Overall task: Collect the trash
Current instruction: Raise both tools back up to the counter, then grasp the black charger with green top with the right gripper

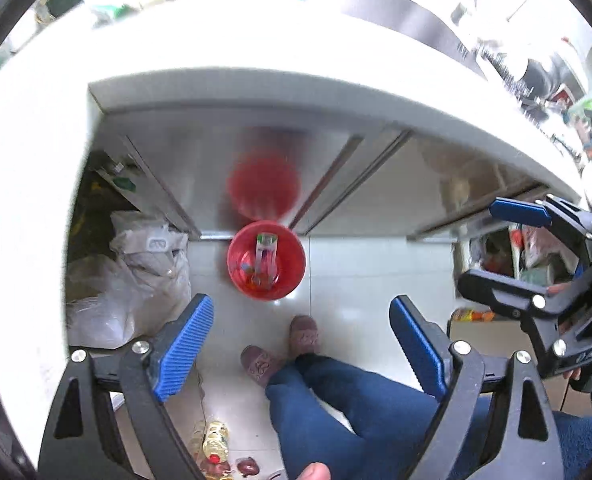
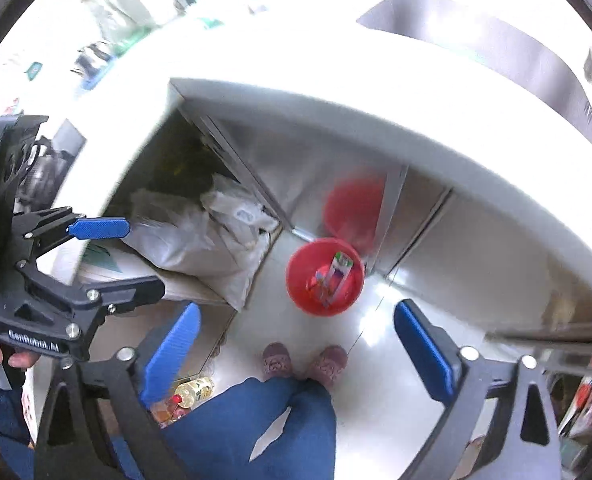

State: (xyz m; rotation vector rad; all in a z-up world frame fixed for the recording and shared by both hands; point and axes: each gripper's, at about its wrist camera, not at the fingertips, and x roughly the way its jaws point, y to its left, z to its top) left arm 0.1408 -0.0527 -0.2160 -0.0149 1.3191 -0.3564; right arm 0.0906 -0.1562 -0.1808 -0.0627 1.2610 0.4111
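Observation:
A red bin (image 1: 266,266) stands on the tiled floor against the steel cabinet, far below both grippers. Inside it lie a drink carton (image 1: 266,248) and small scraps of trash. In the right wrist view the same bin (image 2: 324,282) shows the carton (image 2: 337,276) leaning in it. My left gripper (image 1: 299,308) is open, high over the floor, with nothing between its blue pads. My right gripper (image 2: 297,312) is open too and holds nothing. Each gripper shows in the other's view: the right (image 1: 479,246) at the right edge, the left (image 2: 142,256) at the left edge.
A white counter (image 1: 256,84) with a steel sink (image 1: 375,8) overhangs the cabinet doors (image 1: 355,184). White plastic bags (image 1: 136,276) sit left of the bin. A yellow oil bottle (image 1: 215,440) lies on the floor. The person's legs (image 1: 335,408) and slippers (image 1: 304,332) stand in front of the bin.

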